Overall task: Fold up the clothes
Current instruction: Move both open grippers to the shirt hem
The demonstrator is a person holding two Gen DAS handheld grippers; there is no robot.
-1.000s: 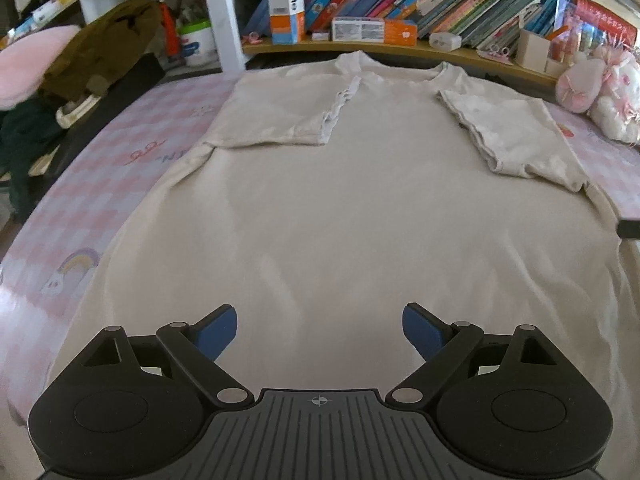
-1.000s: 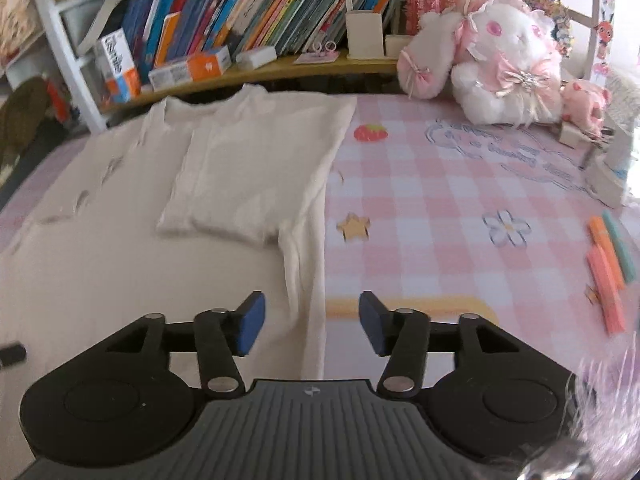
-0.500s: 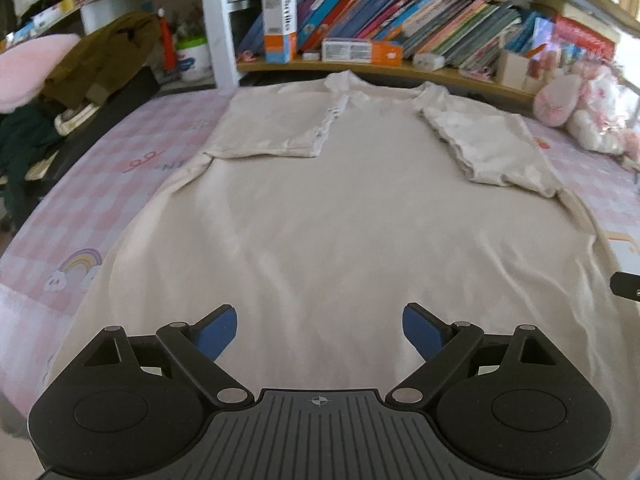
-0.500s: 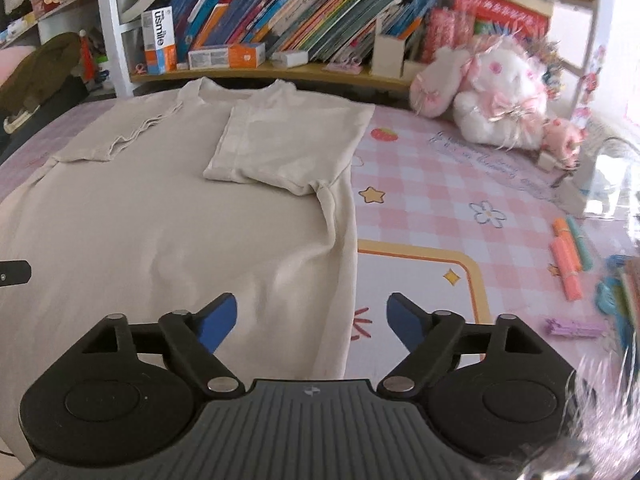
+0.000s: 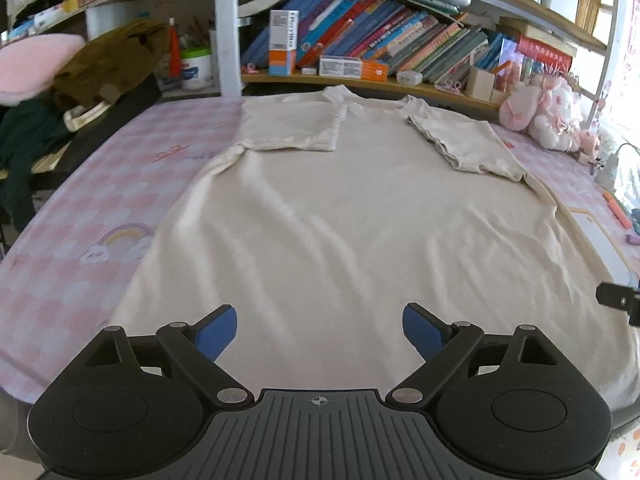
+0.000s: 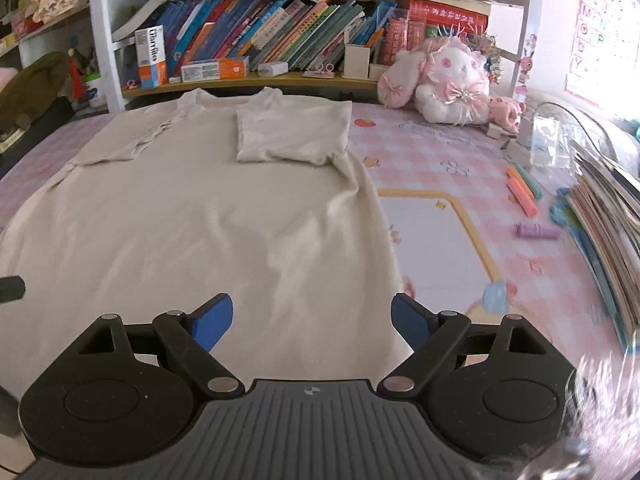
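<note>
A cream T-shirt (image 5: 344,216) (image 6: 208,216) lies flat on the pink checked table cover, collar toward the bookshelf, both sleeves folded inward onto the body. My left gripper (image 5: 318,330) hangs open above the shirt's near hem, left of centre, nothing between its blue pads. My right gripper (image 6: 310,320) is open over the hem near the shirt's right side edge, also holding nothing. A black tip of the right gripper (image 5: 618,300) shows at the right edge of the left wrist view, and a tip of the left one (image 6: 10,289) at the left edge of the right wrist view.
A bookshelf (image 6: 256,52) with books and boxes runs along the far edge. Pink plush toys (image 6: 444,80) sit at the back right. Markers (image 6: 522,196) and stacked books (image 6: 600,216) lie on the right. A brown jacket (image 5: 108,64) and dark clothes pile at the left.
Both grippers pulled back toward the near hem, so the whole shirt now shows. The right gripper's jaws widened from half open to wide open. The left jaws stayed wide.
</note>
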